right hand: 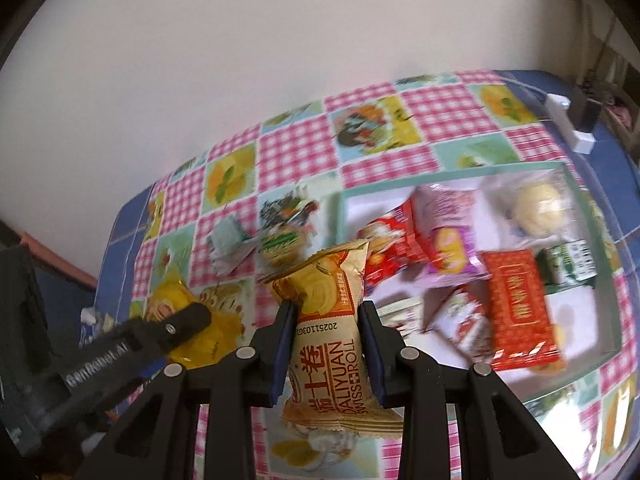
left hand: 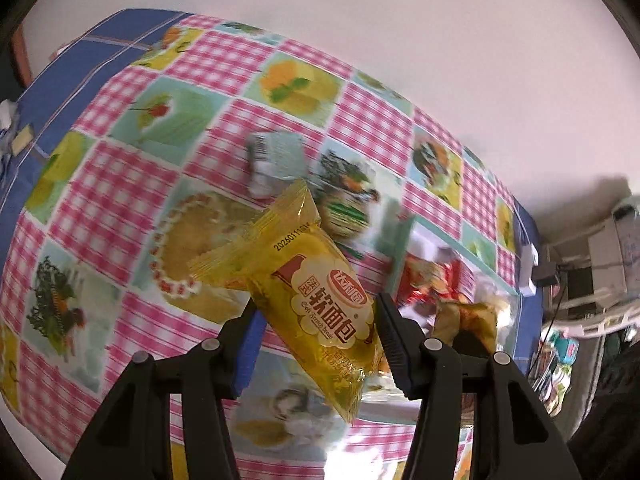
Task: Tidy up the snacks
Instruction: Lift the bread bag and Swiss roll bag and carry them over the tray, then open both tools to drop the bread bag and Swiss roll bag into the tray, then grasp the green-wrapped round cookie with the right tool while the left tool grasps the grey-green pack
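Glossy yellow bread packet [left hand: 320, 300] between left tongs [left hand: 316, 332]

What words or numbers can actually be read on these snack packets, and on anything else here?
"Soft French Bread", above a date code starting "2025011": yellow bread packet held in the left gripper.
"DALIYUAN SWISS ROLL", "2025110...": orange roll packet held in the right gripper.
"GenRobot.AI", partly blurred: the left gripper's side.
Red packet and other snacks in the tray: too blurred.

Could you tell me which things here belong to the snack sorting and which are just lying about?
Part of the job:
yellow bread packet in the left gripper
Swiss roll packet in the right gripper
tray
loose green packet

Lying about:
white charger
tablecloth
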Demonstrator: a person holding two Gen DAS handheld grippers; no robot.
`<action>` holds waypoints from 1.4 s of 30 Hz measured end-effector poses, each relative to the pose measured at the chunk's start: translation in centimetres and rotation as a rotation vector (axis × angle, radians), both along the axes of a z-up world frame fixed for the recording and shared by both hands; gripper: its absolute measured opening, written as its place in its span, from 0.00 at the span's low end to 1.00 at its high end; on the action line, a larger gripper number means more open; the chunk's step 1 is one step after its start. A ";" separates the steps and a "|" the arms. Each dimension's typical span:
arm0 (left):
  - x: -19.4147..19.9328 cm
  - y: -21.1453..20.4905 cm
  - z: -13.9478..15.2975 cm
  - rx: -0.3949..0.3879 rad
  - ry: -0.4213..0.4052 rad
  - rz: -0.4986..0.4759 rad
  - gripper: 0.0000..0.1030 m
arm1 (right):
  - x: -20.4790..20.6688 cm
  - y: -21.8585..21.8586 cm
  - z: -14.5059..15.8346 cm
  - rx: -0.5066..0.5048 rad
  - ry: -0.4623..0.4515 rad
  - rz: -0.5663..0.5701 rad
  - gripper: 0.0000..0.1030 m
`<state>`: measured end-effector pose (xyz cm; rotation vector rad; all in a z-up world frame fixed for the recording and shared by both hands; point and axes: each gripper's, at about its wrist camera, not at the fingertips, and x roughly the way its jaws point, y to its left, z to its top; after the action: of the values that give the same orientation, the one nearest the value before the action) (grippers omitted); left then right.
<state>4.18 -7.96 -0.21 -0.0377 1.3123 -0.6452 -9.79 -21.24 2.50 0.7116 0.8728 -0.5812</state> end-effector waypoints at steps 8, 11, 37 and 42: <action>-3.4 -5.9 0.4 0.018 -0.037 -0.131 0.55 | -5.2 -5.7 -0.1 0.010 -0.024 -0.162 0.34; -4.3 -8.4 -0.2 0.029 -0.056 -0.185 0.55 | -7.4 -7.9 -0.8 0.017 -0.031 -0.230 0.34; 1.4 -4.1 -0.4 0.022 -0.018 -0.052 0.84 | -9.5 -11.6 -3.8 0.030 0.040 -0.286 0.60; 6.9 -1.2 -1.6 0.100 -0.026 0.055 0.84 | -5.6 -9.5 -1.7 -0.046 0.009 -0.196 0.60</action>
<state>11.11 -9.16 -1.76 0.0163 1.3128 -0.5314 -15.35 -30.74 0.78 0.7584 0.8004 -0.7773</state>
